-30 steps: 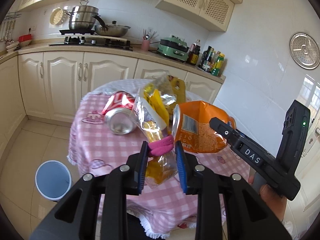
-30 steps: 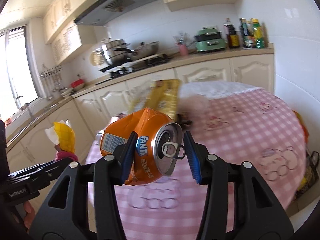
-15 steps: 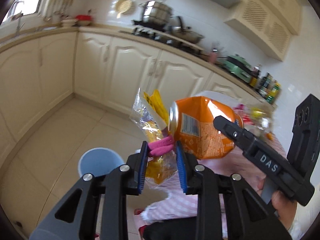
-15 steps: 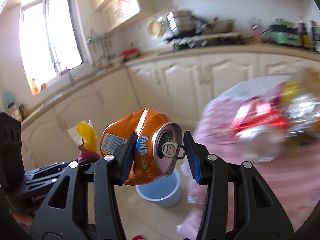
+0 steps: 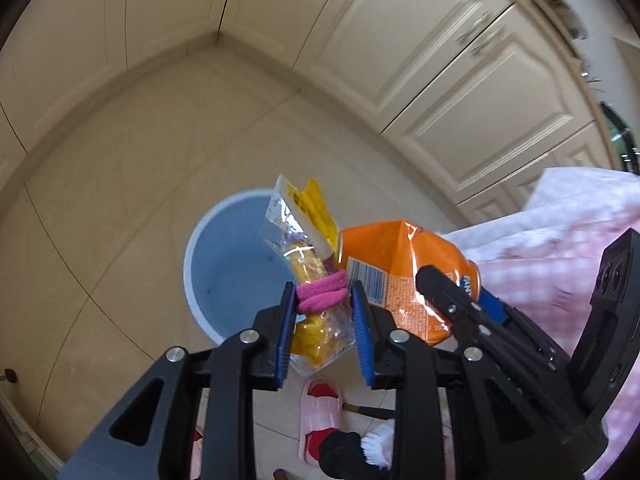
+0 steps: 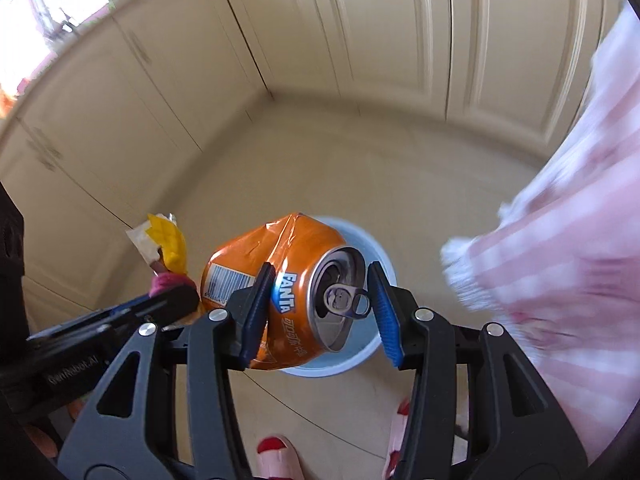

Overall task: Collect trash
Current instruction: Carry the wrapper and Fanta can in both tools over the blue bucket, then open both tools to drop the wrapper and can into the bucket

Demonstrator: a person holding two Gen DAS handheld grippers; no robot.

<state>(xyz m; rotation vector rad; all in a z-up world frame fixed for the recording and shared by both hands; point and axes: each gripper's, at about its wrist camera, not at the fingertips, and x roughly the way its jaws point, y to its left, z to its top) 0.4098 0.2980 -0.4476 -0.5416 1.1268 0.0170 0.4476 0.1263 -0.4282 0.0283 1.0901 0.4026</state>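
Orange aluminium, dented and creased, is what the right gripper point(image 6: 318, 308) has clenched between its blue pads: one crushed Fanta can point(image 6: 280, 280), gripped across its top end so the pull-tab faces the right wrist camera. It hangs in the air directly over the one pale blue waste bin point(image 6: 360, 354) that stands on the tiled floor point(image 6: 360, 160), which is my reading of why it is held there: a release should drop it straight in. Just beside it, the left gripper point(image 5: 322, 322) has its jaws closed on one clear snack wrapper point(image 5: 296, 240) with yellow print, pinched at the pink band point(image 5: 320, 295) wound round its middle, likely because that bundled spot gives the firmest hold on slack film. The wrapper too sits above the bin's open mouth in the left wrist view. So two pieces of trash, two grippers, one bin, and nothing visible inside the bin. Further out, the pink checked tablecloth point(image 5: 560, 264) hangs from the desk edge on the right, cream cabinet doors point(image 5: 440, 60) line the corner, and the person's pink slippers point(image 5: 320, 416) show below.
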